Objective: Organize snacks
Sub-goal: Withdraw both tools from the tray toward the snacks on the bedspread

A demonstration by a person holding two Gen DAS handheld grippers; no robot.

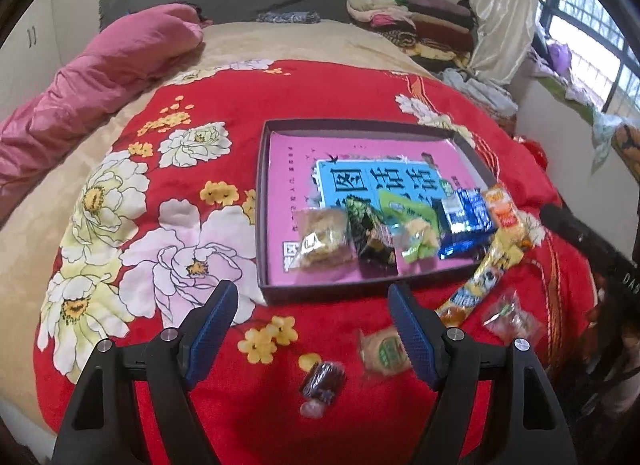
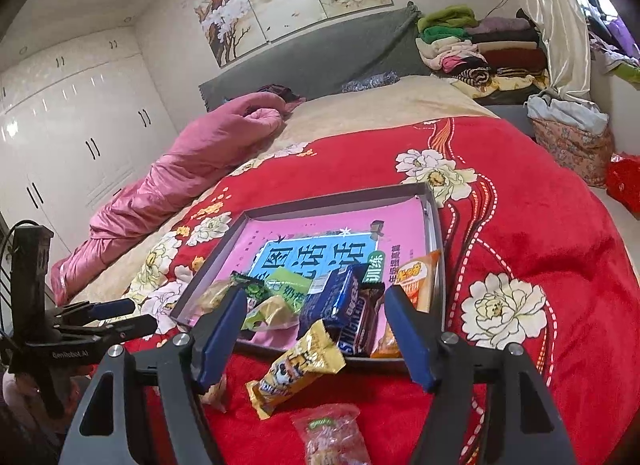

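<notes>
A shallow dark tray (image 1: 262, 201) (image 2: 434, 225) with a pink liner lies on the red flowered blanket (image 1: 224, 105). Along its near side sit a tan biscuit packet (image 1: 320, 241), a dark green packet (image 1: 370, 233), a light green one (image 1: 412, 233), a blue packet (image 1: 464, 221) (image 2: 332, 297), a brown Snickers bar (image 2: 360, 325) and an orange packet (image 1: 504, 209) (image 2: 418, 277). A yellow bar (image 1: 480, 277) (image 2: 296, 365) leans over the tray's corner. My left gripper (image 1: 312, 291) (image 2: 132, 315) hangs open before the tray, empty. My right gripper (image 2: 316, 297) is open over the Snickers bar, its jaws still easing wider and clear of it.
Loose on the blanket lie a round green-labelled cake (image 1: 386, 351), a dark wrapped candy (image 1: 322, 381) and a clear packet with red pieces (image 1: 510, 317) (image 2: 328, 433). A pink quilt (image 1: 100, 77) lies at the left. Folded clothes (image 1: 400, 17) are stacked by the headboard.
</notes>
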